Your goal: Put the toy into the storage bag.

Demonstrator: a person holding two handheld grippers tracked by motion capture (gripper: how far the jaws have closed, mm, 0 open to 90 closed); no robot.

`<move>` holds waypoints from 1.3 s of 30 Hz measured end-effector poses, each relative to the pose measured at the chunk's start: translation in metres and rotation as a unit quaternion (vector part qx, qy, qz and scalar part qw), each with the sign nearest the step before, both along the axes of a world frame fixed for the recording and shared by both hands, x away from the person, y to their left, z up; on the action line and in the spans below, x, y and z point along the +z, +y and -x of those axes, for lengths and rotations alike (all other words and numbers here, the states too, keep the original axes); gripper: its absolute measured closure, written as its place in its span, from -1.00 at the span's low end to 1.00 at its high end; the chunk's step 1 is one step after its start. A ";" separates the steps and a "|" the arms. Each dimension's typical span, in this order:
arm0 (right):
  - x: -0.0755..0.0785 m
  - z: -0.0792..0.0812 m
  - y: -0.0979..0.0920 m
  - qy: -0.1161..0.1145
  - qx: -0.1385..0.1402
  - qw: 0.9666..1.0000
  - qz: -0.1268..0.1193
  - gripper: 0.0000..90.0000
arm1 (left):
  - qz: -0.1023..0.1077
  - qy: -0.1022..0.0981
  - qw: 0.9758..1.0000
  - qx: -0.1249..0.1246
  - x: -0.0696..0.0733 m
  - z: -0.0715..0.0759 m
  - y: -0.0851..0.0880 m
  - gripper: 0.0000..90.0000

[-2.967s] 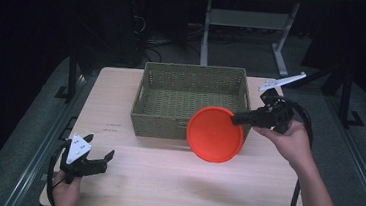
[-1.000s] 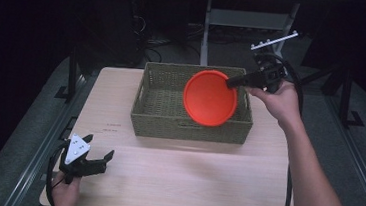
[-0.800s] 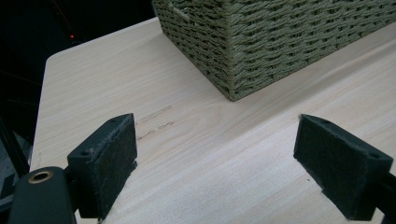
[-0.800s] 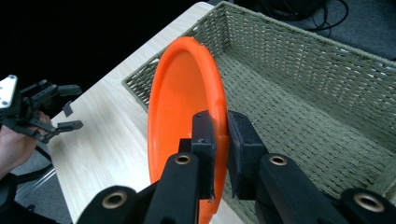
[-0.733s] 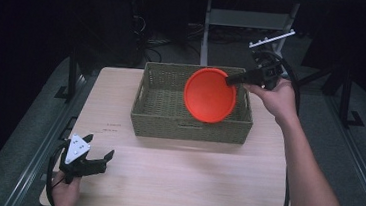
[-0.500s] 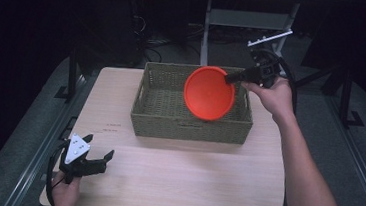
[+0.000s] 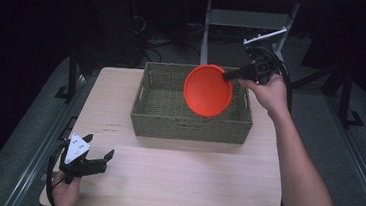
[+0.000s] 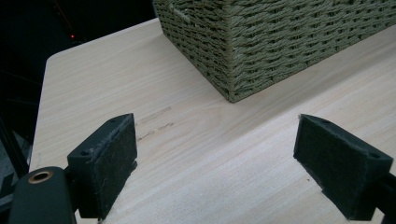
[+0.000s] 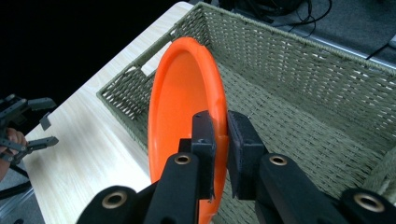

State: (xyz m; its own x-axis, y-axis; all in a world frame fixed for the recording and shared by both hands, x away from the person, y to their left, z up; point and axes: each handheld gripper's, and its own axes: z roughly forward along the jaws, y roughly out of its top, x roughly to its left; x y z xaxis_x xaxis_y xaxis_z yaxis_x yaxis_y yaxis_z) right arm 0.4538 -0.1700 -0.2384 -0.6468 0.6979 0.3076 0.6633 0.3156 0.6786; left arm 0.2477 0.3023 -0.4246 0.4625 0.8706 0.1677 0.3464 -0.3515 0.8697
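The basket (image 7: 193, 104) sits toward the desk's (image 7: 174, 182) far edge, leaving a broad bare stretch in front. The plate (image 7: 208, 90) is plain orange, round with a raised rim, held on edge and tilted over the basket's right half. The right gripper (image 7: 231, 75) has its jaws clamped on that rim. Since 1 second ago the plate has sunk slightly into the basket. The left gripper (image 7: 97, 158) rests near the front left corner, jaws apart around nothing.
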 end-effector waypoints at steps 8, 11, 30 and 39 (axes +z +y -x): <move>-0.006 -0.010 0.004 0.005 -0.005 1.000 0.001 0.82 | 0.001 0.003 1.000 0.001 0.000 0.000 0.000 -0.72; -0.008 -0.012 0.005 0.005 -0.005 1.000 0.003 0.82 | 0.002 0.001 1.000 0.001 0.000 0.000 0.001 -0.72; -0.030 -0.032 0.011 0.019 -0.022 1.000 0.011 0.82 | -0.001 0.000 1.000 -0.001 -0.001 0.002 0.001 -0.72; -0.042 -0.038 0.016 0.023 -0.035 0.999 0.008 0.82 | 0.003 0.000 1.000 0.001 -0.001 0.002 0.002 -0.72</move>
State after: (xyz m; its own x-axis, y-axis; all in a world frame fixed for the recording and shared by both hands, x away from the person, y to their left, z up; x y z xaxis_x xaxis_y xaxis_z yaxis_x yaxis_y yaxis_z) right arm 0.4917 -0.1541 -0.2799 -0.5814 0.7464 0.3239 0.7142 0.2775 0.6426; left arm 0.2458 0.3041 -0.4254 0.4607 0.8725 0.1628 0.3463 -0.3456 0.8721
